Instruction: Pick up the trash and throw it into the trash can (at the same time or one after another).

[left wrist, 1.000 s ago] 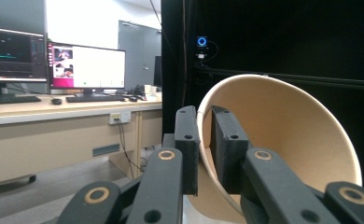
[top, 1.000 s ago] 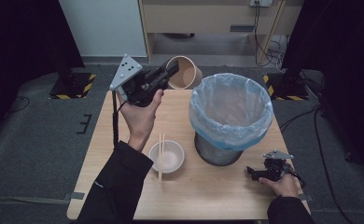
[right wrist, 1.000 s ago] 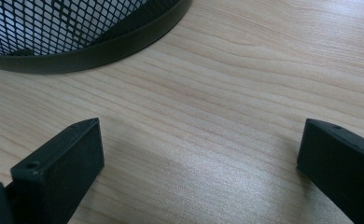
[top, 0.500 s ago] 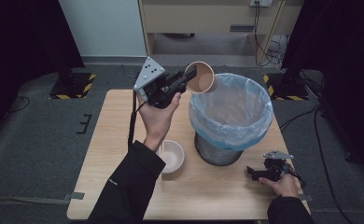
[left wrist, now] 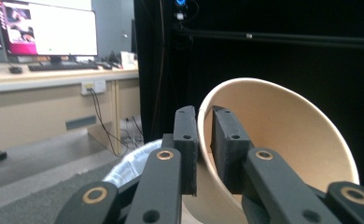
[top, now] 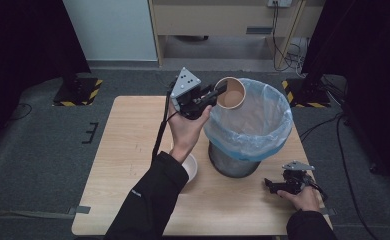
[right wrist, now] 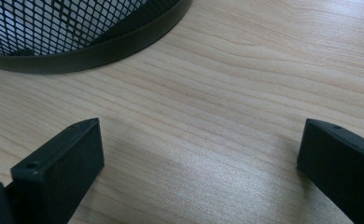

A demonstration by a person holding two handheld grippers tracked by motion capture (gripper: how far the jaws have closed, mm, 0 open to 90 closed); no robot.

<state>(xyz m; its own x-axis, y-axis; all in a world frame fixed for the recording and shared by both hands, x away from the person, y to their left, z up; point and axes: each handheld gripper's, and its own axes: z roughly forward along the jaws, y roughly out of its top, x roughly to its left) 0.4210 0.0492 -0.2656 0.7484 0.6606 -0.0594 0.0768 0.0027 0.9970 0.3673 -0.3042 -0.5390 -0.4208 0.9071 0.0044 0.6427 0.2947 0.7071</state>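
Note:
My left gripper (top: 217, 93) is raised above the table and shut on the rim of a brown paper cup (top: 231, 93), which lies tipped on its side over the left edge of the bin. In the left gripper view the jaws pinch the cup (left wrist: 283, 140) wall, one inside and one outside. The black mesh bin (top: 235, 162) holds a pale blue bag (top: 263, 125). My right gripper (top: 269, 184) rests low on the wooden table (top: 128, 150) at the front right, open, with bare wood between its jaws; the bin's base (right wrist: 91, 46) lies just ahead of it.
A white bowl (top: 190, 167) sits on the table, partly hidden under the left forearm. The left gripper's cable (top: 159, 135) hangs down to the table. Beyond the table are a desk front, floor cables and yellow-black striped stands.
The left gripper has carried the cup to the right, from beside the bin to over its left rim. The chopsticks on the bowl are hidden by the arm now. The right gripper has stayed put.

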